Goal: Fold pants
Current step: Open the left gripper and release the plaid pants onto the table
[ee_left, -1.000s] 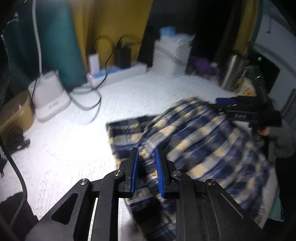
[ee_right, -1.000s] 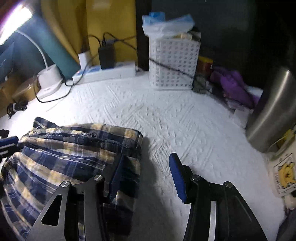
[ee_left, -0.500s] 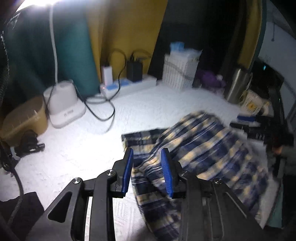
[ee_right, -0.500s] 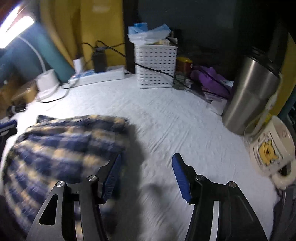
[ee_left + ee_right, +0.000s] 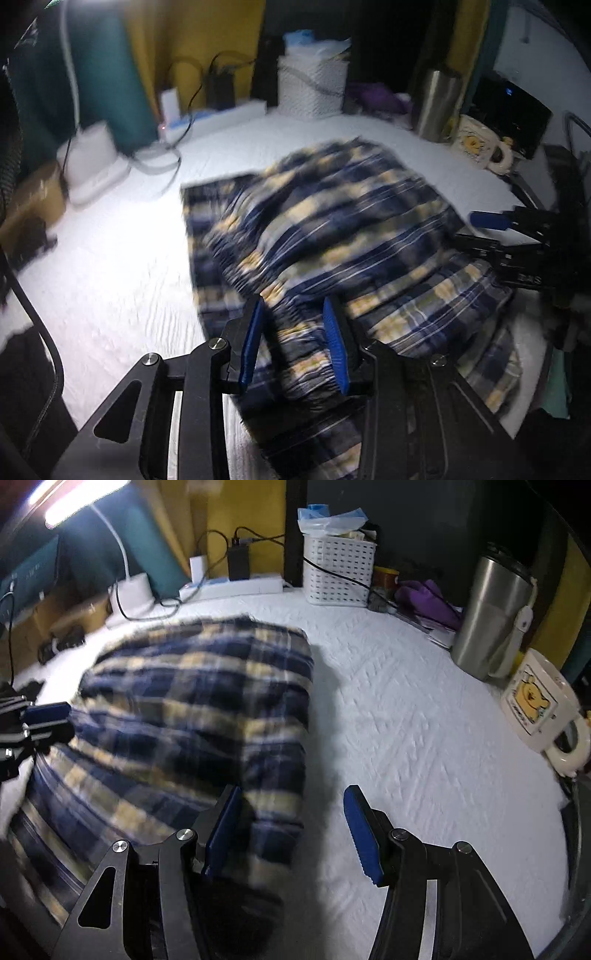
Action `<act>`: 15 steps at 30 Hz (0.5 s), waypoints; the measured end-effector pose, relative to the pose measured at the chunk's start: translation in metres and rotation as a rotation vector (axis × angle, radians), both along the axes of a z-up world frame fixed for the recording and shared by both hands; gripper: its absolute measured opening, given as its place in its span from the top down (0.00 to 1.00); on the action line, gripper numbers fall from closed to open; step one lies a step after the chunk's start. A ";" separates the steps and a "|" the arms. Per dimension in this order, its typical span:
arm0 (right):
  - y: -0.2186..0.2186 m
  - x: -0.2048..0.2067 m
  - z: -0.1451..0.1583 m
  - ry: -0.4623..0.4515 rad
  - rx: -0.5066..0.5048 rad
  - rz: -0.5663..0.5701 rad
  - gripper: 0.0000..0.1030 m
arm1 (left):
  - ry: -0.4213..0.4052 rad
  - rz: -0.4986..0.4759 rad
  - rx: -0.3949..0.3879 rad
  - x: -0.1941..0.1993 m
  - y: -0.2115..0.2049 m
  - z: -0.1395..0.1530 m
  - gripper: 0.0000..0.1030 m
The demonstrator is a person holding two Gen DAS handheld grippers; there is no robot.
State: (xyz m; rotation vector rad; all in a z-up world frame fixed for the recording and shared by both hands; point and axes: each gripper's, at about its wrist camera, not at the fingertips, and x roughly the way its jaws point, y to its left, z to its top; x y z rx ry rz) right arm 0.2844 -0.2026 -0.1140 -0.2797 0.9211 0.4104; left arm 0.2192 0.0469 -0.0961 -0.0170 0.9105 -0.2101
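Note:
The blue and yellow plaid pants [image 5: 332,206] lie in a folded heap on the white textured cover [image 5: 110,280]. My left gripper [image 5: 295,343] hangs over their near end. Its jaws are opening, and a gathered band of the fabric lies loose between the blue pads. In the right wrist view the pants [image 5: 192,686] fill the left half. My right gripper [image 5: 291,830] stands open at their right edge: the left pad is by the cloth, the right pad is over bare cover. Each gripper shows in the other's view: the right gripper [image 5: 491,221] and the left gripper [image 5: 48,712].
Along the back stand a white perforated basket [image 5: 338,572], a power strip [image 5: 236,587] with plugs and cables, a lamp base [image 5: 133,590] and a purple cloth [image 5: 428,598]. At the right are a steel tumbler [image 5: 491,613] and a cartoon mug [image 5: 535,705]. Bare white cover [image 5: 424,738] lies right of the pants.
The left jaws have widened from nearly shut around the fabric. Both grippers have drawn back from the pants, the right one sideways, bringing the tumbler and mug into its view.

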 end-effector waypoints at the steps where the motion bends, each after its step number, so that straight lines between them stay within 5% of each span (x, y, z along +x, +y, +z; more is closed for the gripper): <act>1: -0.004 -0.002 0.000 0.003 0.005 -0.014 0.43 | 0.000 0.006 0.001 0.000 0.002 -0.002 0.62; 3: -0.011 -0.005 0.001 -0.005 0.001 -0.030 0.43 | 0.002 0.019 0.003 0.000 0.008 -0.005 0.54; 9: -0.024 -0.017 0.009 -0.019 -0.006 -0.064 0.43 | -0.030 0.038 0.055 -0.004 0.007 0.001 0.54; 15: -0.024 -0.033 0.019 -0.027 0.017 -0.059 0.43 | -0.104 0.044 -0.023 -0.021 0.012 0.033 0.54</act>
